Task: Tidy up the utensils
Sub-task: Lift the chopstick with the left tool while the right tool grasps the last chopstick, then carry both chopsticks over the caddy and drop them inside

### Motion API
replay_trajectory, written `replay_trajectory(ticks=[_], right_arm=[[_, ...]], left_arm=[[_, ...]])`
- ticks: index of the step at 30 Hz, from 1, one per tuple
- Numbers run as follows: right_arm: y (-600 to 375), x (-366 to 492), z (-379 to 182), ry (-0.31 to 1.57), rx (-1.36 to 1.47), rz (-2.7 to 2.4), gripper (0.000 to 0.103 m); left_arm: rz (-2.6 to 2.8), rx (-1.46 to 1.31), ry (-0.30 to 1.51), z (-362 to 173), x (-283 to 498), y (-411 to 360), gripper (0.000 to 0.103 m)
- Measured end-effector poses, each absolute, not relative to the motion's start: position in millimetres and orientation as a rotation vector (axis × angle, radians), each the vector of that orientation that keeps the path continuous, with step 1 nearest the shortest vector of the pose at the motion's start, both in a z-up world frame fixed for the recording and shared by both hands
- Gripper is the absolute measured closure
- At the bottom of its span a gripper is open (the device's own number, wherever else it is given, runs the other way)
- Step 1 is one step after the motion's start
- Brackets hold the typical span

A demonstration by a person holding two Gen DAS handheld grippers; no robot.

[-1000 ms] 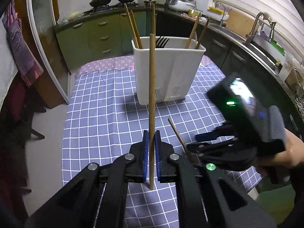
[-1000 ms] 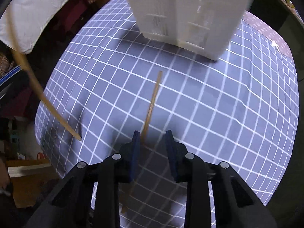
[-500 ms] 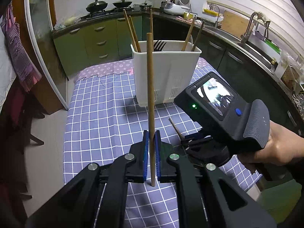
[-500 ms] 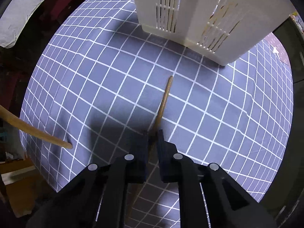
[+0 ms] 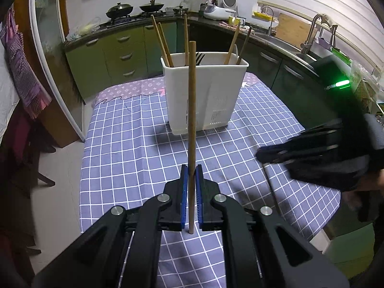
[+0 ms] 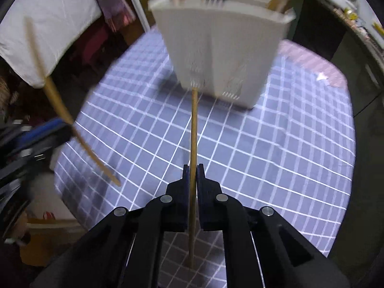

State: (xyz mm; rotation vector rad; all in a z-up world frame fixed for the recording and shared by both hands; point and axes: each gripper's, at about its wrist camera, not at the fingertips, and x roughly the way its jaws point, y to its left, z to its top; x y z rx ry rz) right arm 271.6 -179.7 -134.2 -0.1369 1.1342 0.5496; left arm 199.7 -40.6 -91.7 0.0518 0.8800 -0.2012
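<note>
No readable writing anywhere, only a faint monogram print on the pink cloth at the counter's (image 5: 148,158) far edge. Left tool (image 5: 191,175) is clenched on a chopstick (image 5: 192,110), held upright over the checked cloth near the counter's front edge. Right tool (image 6: 193,172) is clamped on its own chopstick, the second stick (image 6: 194,129), clear of the cloth and pointing at the white holder (image 5: 206,96), which stands toward the far edge with several sticks and a black fork inside. The left view alone shows the kitchen cabinets, stove and sink behind, plus the right tool's body with a green light at the right edge. The right view alone shows the left tool from the side, blurred, with its chopstick slanting across at left, and white bedding beyond.
</note>
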Motion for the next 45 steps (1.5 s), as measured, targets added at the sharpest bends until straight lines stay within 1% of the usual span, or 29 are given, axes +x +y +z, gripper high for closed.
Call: replay_trajectory(ticks=[5,10,34,42,45], right_arm=[[-222,241,-93,0.968,-0.077,0.54,0.096],[-244,224,-81,0.897,-0.067,0.511,0.096],[-248,215,-84,0.9,-0.048,0.539,0.096],[-244,218,-73,0.876,-0.051,0.542,0.096],[-243,220,-62,0.855,-0.053,0.545,0.096]], left_arm=[[-0.205,0.058,0.874,-91,195,-42,0.096],[-0.207,0.062,0.862,-90,191,-43,0.096],[-0.233,0.064,0.837,-82,181,-42,0.096],[-0.247,0.057,0.832,-71,189,-42,0.096],[-0.255,0.056,0.818,-58,194,-43,0.096]])
